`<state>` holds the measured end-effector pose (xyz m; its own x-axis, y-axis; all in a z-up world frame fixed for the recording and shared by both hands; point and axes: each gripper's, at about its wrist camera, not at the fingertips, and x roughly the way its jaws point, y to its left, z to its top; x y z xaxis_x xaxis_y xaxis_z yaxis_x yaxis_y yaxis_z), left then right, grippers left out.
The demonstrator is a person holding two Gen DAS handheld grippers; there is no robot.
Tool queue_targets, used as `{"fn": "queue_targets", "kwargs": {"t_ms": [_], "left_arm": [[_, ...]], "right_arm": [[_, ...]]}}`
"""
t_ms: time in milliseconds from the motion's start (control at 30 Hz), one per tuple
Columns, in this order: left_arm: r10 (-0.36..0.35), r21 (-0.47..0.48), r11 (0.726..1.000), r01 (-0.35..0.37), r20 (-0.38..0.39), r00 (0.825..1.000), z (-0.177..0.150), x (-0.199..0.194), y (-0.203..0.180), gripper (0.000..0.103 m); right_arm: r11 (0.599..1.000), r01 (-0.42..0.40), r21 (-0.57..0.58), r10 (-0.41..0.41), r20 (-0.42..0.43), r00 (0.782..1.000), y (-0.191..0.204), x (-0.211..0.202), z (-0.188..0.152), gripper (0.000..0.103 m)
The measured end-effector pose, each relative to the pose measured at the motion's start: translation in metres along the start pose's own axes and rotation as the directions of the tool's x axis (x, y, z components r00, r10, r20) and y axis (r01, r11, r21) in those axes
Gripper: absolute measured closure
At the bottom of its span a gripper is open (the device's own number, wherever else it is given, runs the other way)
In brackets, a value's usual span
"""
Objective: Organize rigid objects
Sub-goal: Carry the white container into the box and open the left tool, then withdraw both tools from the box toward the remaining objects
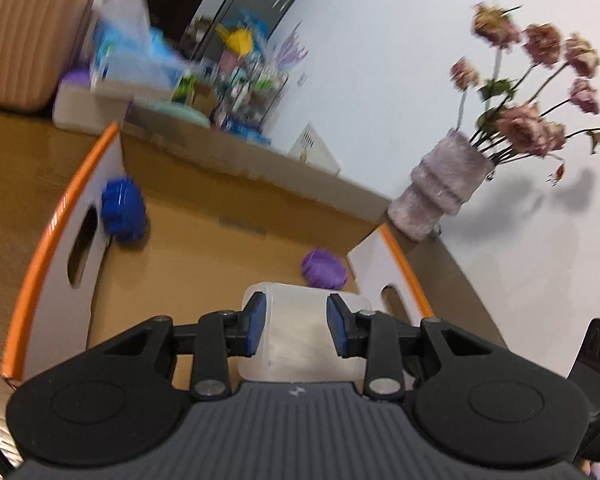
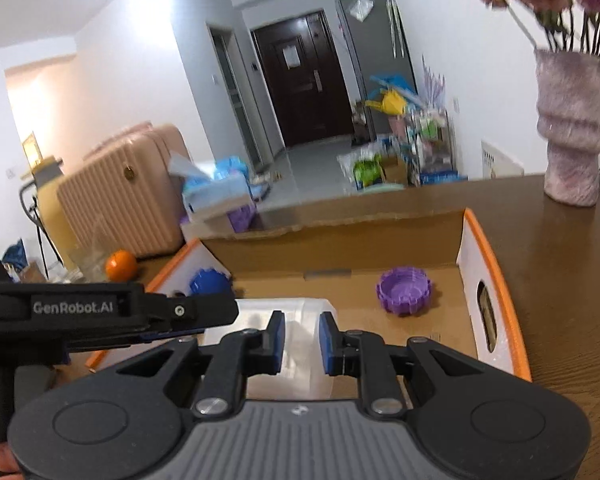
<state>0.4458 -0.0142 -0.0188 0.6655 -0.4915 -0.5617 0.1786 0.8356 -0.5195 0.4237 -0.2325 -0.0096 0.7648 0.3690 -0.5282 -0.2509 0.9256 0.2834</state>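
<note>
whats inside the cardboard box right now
Inside the cardboard box: a blue lid near its left wall, a purple lid toward the right, and a translucent container at the near side. Both grippers hide the floor beneath it.

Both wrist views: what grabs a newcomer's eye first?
The translucent plastic container sits low in the cardboard box, between the left gripper jaws. A blue lid stands against the box's left wall, a purple lid lies near its right wall. The vase of dried roses stands beyond.

White walls, dark door (image 2: pixel 300 80), pink suitcase (image 2: pixel 128 192), wood table (image 2: pixel 560 280).
</note>
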Motion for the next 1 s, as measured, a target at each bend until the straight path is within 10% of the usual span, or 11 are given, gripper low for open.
{"fn": "queue_targets", "kwargs": {"t_ms": [500,667,800,1000], "left_arm": [[0.09,0.007,0.996,-0.09,-0.063,0.994,-0.014,0.007,0.009,0.059],[0.132,0.062,0.989,-0.131,-0.01,0.991,-0.01,-0.029,-0.002,0.049],[0.164,0.119,0.979,-0.168,0.047,0.985,-0.012,-0.07,-0.012,0.037],[0.237,0.278,0.92,-0.277,0.169,0.957,-0.028,-0.122,-0.036,0.026]], "right_arm": [[0.998,-0.014,-0.059,0.006,-0.139,0.99,0.008,0.026,-0.017,0.073],[0.994,0.031,-0.103,-0.04,-0.084,0.996,0.02,0.0,-0.008,0.07],[0.992,0.057,-0.114,-0.062,-0.038,0.997,0.028,-0.035,0.001,0.049],[0.989,0.087,-0.119,-0.083,0.034,0.996,0.042,-0.091,0.006,0.035]]}}
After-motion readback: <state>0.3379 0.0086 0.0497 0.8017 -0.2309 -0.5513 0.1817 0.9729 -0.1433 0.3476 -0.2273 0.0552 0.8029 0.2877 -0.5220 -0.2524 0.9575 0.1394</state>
